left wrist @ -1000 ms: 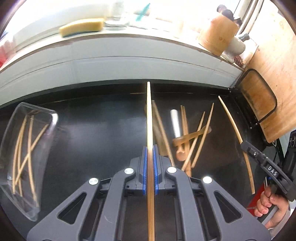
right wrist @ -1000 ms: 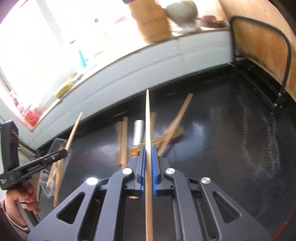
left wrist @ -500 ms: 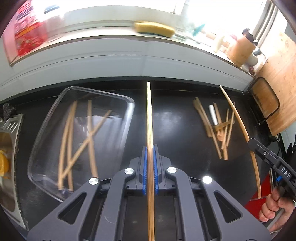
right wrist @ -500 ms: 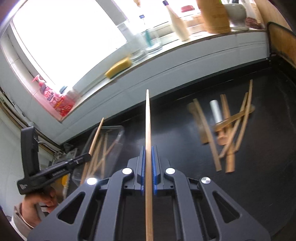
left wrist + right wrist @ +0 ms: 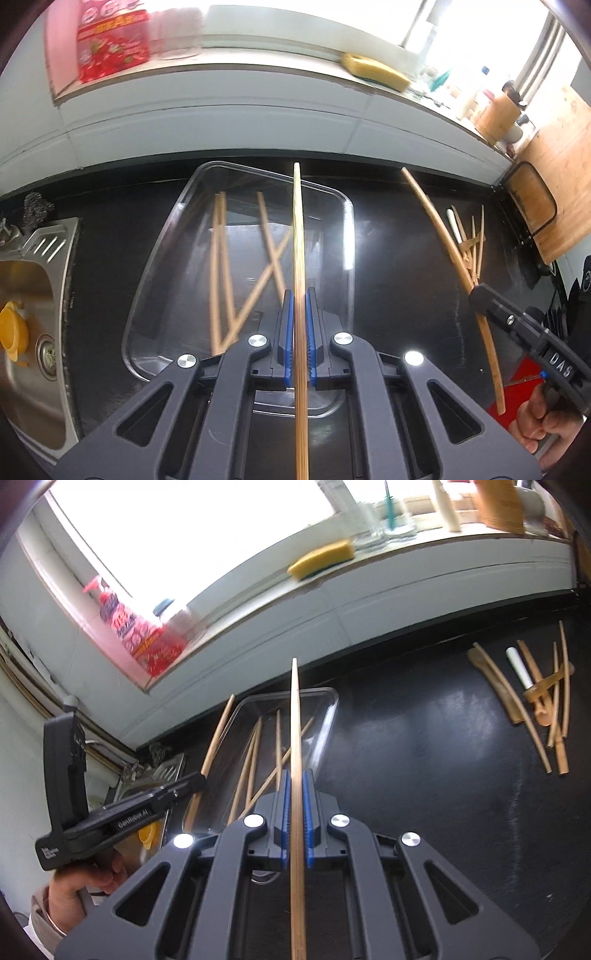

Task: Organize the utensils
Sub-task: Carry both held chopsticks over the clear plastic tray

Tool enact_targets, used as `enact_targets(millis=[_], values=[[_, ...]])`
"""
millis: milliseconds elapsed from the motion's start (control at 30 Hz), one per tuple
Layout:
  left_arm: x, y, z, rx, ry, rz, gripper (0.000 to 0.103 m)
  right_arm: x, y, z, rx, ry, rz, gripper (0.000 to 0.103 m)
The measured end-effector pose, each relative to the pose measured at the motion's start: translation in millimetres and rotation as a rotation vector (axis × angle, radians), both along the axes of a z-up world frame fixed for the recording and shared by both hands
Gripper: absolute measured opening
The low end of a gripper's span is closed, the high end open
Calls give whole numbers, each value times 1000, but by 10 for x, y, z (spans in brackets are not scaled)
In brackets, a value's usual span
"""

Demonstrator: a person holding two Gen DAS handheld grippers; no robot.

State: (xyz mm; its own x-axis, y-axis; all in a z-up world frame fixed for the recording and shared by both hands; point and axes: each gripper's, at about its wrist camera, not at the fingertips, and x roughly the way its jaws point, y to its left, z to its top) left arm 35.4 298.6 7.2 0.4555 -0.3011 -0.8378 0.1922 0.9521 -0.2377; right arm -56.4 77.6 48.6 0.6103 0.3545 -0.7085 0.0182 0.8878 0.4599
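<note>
Both grippers have swung from the loose utensil pile [image 5: 469, 240] to the clear plastic tray [image 5: 347, 236].

Left wrist view: left gripper [image 5: 299, 328] clenches a bamboo chopstick [image 5: 298, 236], frame centre, over the tray.

Right wrist view: right gripper [image 5: 294, 805] grasps another chopstick [image 5: 295, 720]. Lower both lengthwise before releasing.

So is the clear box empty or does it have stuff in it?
Not empty. The clear box has several chopsticks lying crossed on its bottom, and no lid on it.

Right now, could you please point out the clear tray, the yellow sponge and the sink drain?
clear tray [image 5: 349, 236]: left wrist view, right rim.
yellow sponge [image 5: 321, 557]: right wrist view, top face.
sink drain [image 5: 46, 356]: left wrist view, strainer centre.
</note>
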Motion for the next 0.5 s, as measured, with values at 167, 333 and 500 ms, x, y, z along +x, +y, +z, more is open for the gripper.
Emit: enact_targets(millis=[167, 333, 500], values=[[132, 203, -87, -5, 31, -7, 5, 134, 182, -67, -5, 32, -13, 7], [279, 276, -178, -4, 54, -23, 6, 242, 290, -205, 23, 81, -22, 7], [451, 340, -205, -6, 61, -27, 6, 333, 444, -252, 23, 94, -6, 7]])
